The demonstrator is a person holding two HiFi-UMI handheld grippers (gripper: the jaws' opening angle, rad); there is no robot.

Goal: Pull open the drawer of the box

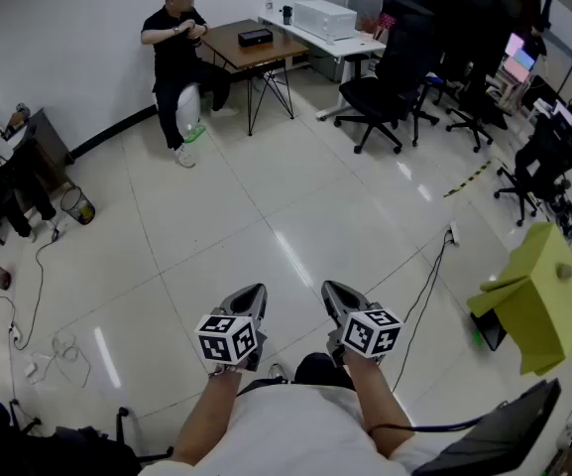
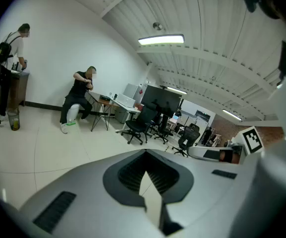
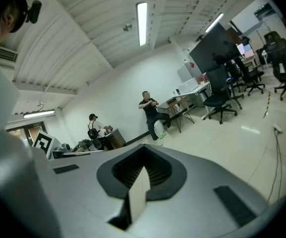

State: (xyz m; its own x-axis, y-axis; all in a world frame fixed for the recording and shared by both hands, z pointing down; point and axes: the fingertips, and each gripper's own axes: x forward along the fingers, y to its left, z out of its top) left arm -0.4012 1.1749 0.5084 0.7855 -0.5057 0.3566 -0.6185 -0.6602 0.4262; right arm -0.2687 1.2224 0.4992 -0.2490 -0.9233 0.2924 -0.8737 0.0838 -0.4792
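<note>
No box with a drawer shows in any view. Both grippers are held side by side low in the head view, close to the person's body and above the pale tiled floor [image 1: 266, 216]. My left gripper [image 1: 256, 291] is shut with nothing between its jaws, and its marker cube [image 1: 228, 340] faces up. My right gripper [image 1: 333, 288] is likewise shut and empty. In the left gripper view the left gripper [image 2: 145, 152] points out across the office floor. The right gripper [image 3: 143, 148] in the right gripper view points toward the far wall.
A person [image 1: 178, 38] sits by the back wall beside a brown table [image 1: 256, 48]. A white desk [image 1: 330, 33] and several black office chairs [image 1: 385, 92] stand at the back right. A yellow-green folded object [image 1: 538, 296] is at the right. A cable [image 1: 429, 276] crosses the floor.
</note>
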